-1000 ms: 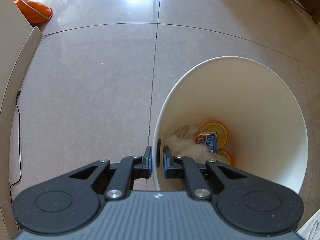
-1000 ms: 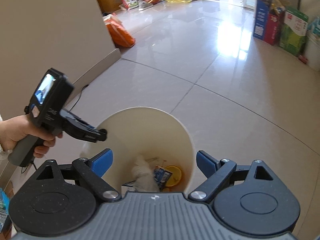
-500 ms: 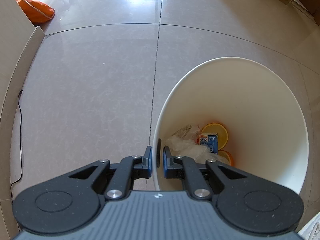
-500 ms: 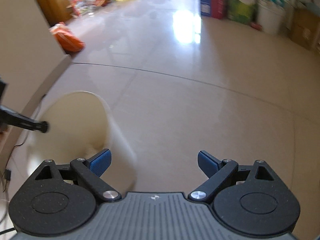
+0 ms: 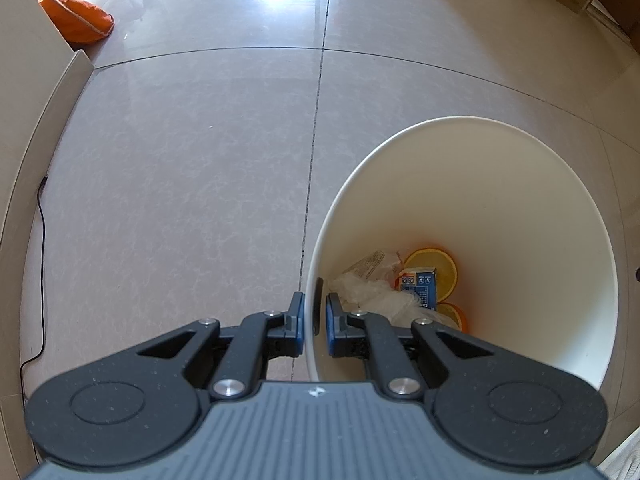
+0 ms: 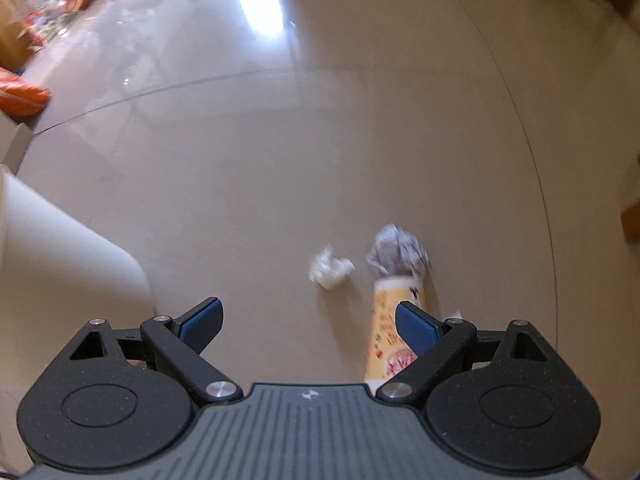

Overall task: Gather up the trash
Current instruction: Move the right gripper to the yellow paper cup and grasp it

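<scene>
Three bits of trash are left on the floor (image 6: 360, 140) in the right wrist view: a small white wad (image 6: 330, 270), a bigger grey crumpled paper (image 6: 396, 254), and a yellow printed tube (image 6: 394, 332) lying on its side. The tube's long axis runs pretty much along the line the right gripper (image 6: 308, 322) points, near end tucked under the right-hand finger (image 6: 418, 326), far end touching the grey paper. The white wad sits just ahead of the gap between the fingers, a bit right of centre, so I'd guess that's the easy grab; going for the tube would need a shift to the right. Right gripper is wide open with nothing in it. The picture is blurry, so exact contact is hard to call. Left gripper (image 5: 315, 314) is clamped on the near rim of the white bin (image 5: 480, 184), one finger outside the wall and one inside. The bin already has plastic wrap, a blue carton and orange slices at the bottom. Right hand is clearly the one nearer the floor trash.
</scene>
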Available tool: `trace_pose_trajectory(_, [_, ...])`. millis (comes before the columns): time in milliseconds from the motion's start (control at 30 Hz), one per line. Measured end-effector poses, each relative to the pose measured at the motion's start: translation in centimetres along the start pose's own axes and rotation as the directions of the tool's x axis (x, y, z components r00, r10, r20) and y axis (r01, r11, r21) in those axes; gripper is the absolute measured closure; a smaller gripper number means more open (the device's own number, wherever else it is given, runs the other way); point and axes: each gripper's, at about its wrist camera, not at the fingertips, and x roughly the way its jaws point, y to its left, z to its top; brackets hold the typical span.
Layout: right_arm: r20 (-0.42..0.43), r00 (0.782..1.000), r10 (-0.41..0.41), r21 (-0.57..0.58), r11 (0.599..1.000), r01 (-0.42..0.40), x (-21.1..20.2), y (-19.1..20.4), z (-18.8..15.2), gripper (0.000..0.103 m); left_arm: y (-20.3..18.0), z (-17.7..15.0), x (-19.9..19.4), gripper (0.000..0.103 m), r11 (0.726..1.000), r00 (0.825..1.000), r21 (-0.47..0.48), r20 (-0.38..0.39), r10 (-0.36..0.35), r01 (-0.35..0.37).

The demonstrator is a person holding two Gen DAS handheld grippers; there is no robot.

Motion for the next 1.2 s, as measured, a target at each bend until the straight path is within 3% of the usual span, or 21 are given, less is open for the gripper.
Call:
trace_pose_trajectory(167, [-0.069,0.998,-0.007,0.11,0.994,0.014,3.4,-3.2,-1.0,0.008,0.1,0.0,0.0,0.095,1.0,1.0,-0.003,0.0,-0.001,0.001])
trace_pose_trajectory(533, [-0.164,0.986,-0.003,0.217,0.975,0.039,9.3,-7.5,-3.8,0.008,0.1,-0.1,-0.1,0.095,1.0,1.0,-0.007,0.002,-0.001,0.001])
trace_pose_trajectory(867, [-0.23,0.973,0.021,0.215,0.976,0.03,13.2,-7.3,-4.8,0.008,0.1,0.0,-0.1,0.095,1.0,1.0,-0.014,-0.001,-0.003,0.003])
trace_pose_trajectory(1000, [-0.245,0.97,-0.005,0.154,0.987,0.044,14.4,-6.1,-4.6,0.008,0.2,0.0,-0.1,0.095,1.0,1.0,-0.017,-0.002,-0.005,0.005])
trace_pose_trajectory(1200, [-0.25,0.968,-0.015,0.159,0.986,0.056,16.5,-5.3,-3.9,0.013,0.2,0.0,0.0,0.095,1.0,1.0,-0.013,-0.004,-0.001,0.001])
